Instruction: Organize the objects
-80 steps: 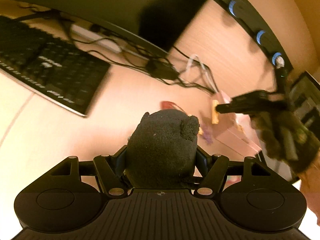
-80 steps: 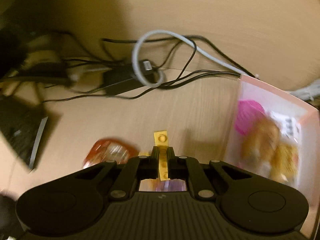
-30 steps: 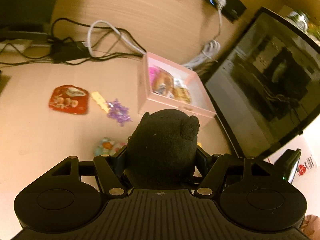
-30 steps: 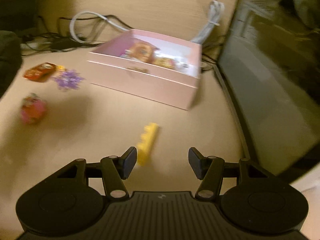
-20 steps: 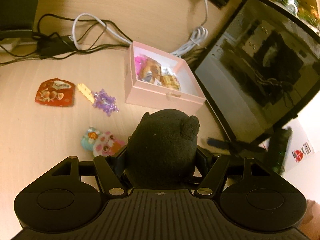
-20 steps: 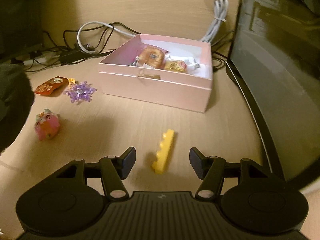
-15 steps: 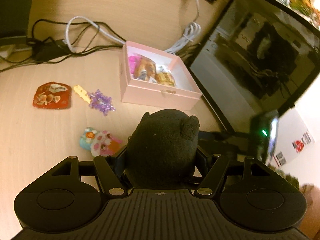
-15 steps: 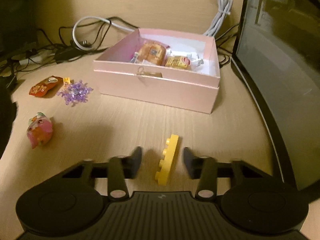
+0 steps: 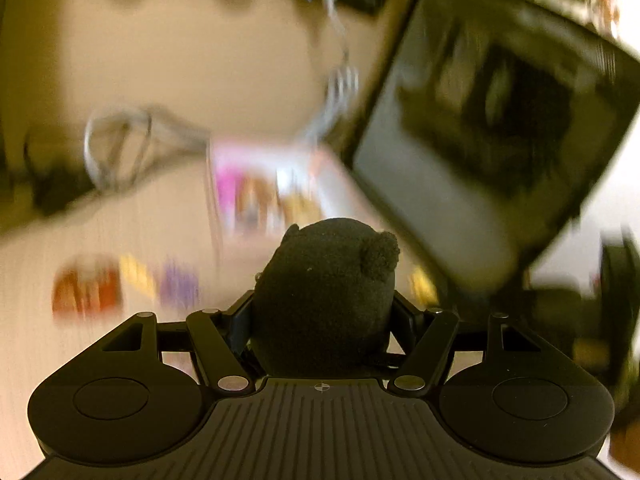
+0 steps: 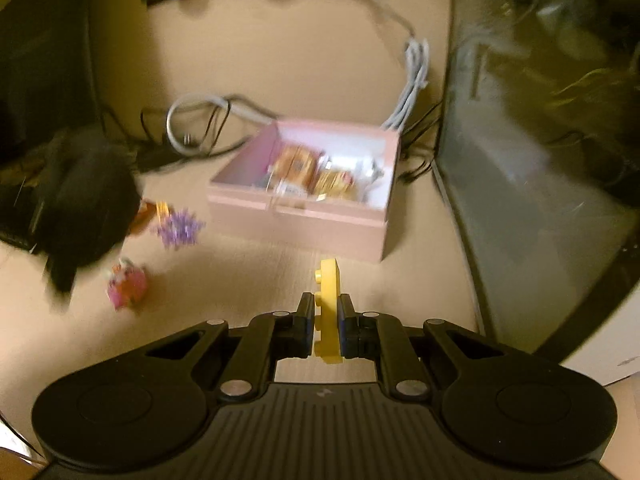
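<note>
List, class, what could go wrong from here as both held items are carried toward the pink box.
1. The right gripper pinches the yellow brick edge-on by its near end; much of it juts forward, so it might pivot or slip.
2. The pink box already holds packets, so a dropped item may land on them or bounce out.
3. The left gripper carries the bulky black plush toy, which blocks part of its view, so placement could miss.
</note>
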A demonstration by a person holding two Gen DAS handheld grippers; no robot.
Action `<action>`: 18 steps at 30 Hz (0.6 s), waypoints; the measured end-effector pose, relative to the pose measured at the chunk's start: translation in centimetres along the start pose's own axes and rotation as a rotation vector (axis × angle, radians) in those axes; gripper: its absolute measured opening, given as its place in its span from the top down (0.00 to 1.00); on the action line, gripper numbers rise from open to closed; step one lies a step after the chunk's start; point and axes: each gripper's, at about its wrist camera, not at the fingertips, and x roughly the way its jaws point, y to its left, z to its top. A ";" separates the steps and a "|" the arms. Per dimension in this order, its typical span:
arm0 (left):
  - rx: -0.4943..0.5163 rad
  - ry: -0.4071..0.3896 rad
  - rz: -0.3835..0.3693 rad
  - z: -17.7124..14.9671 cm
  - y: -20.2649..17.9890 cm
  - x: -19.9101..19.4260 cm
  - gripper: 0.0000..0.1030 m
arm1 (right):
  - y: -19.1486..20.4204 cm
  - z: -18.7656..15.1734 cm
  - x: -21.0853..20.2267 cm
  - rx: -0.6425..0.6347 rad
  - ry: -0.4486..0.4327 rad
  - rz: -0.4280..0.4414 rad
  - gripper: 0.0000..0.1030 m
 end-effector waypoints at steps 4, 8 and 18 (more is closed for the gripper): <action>-0.035 -0.128 -0.005 6.6 -0.2 1.3 0.29 | -0.8 0.3 -1.5 0.012 -0.048 -0.010 0.89; -0.051 -0.212 -0.012 11.2 -1.3 4.8 0.28 | -1.3 -0.4 -2.0 0.019 -0.068 -0.019 0.89; 0.120 0.012 0.112 9.1 -3.1 19.5 0.29 | -3.3 -2.7 -1.7 0.040 -0.012 -0.036 0.89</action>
